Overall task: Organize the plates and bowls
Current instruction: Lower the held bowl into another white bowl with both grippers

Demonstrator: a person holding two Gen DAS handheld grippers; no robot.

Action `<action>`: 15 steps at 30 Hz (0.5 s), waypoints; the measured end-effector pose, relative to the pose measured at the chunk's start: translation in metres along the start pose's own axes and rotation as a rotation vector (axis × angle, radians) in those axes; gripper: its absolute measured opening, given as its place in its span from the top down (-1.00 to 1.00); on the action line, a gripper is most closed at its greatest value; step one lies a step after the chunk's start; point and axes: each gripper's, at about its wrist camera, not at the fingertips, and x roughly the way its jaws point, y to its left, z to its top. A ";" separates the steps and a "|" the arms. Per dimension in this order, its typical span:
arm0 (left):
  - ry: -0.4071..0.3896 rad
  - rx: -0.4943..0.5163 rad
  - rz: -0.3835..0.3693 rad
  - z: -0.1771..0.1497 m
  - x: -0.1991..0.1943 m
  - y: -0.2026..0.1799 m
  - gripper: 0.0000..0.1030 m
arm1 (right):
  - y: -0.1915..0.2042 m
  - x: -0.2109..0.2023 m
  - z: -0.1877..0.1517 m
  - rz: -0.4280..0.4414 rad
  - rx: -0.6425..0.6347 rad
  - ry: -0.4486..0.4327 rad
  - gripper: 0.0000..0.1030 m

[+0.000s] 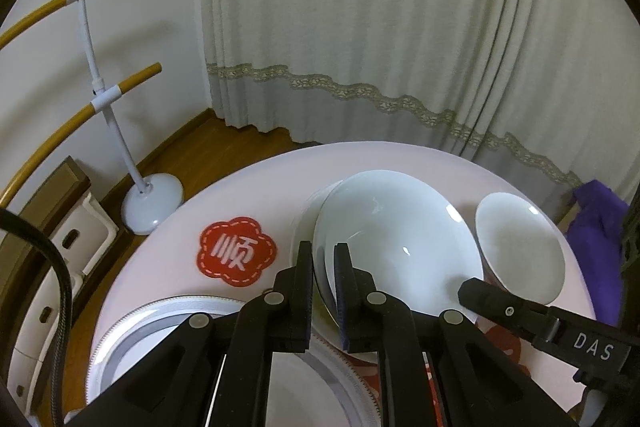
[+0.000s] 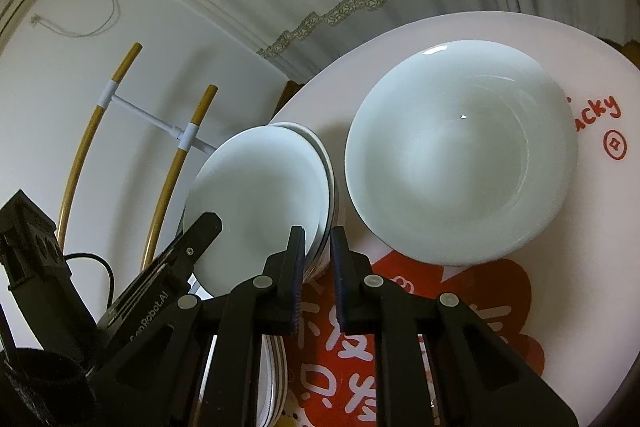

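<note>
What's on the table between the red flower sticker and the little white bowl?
The big white plate, tilted up with the left claw pinching its rim. It sits between the red flower sticker and the little white bowl in the left wrist view.

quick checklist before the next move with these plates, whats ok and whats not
1. Left hand-held gripper clamped on the rim of the tilted white plate: ok.
2. Right hand-held gripper clamped on the plate rims in the right wrist view: ok; how many plates it pinches: cannot tell.
3. Both grippers on the same plate: cannot tell.
4. Held plate clear of the small white bowl beside it: ok, a gap shows.
5. Room on the pink table to set down: ok, though the red coaster lies there.
6. Striped-rim plates below the left gripper clear of the path: cannot tell.
</note>
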 end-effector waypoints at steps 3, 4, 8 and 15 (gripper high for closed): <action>-0.003 -0.005 0.005 0.002 -0.002 0.000 0.87 | 0.003 0.000 0.000 -0.011 -0.012 -0.003 0.77; -0.004 -0.006 0.005 0.003 -0.003 0.001 0.87 | 0.002 0.001 0.001 -0.011 -0.013 -0.002 0.77; -0.002 -0.006 0.009 0.002 -0.005 -0.002 0.87 | 0.004 0.002 0.002 -0.020 -0.016 -0.002 0.77; 0.000 -0.032 0.018 0.001 -0.010 0.002 0.80 | 0.009 0.003 0.000 -0.042 -0.030 -0.006 0.77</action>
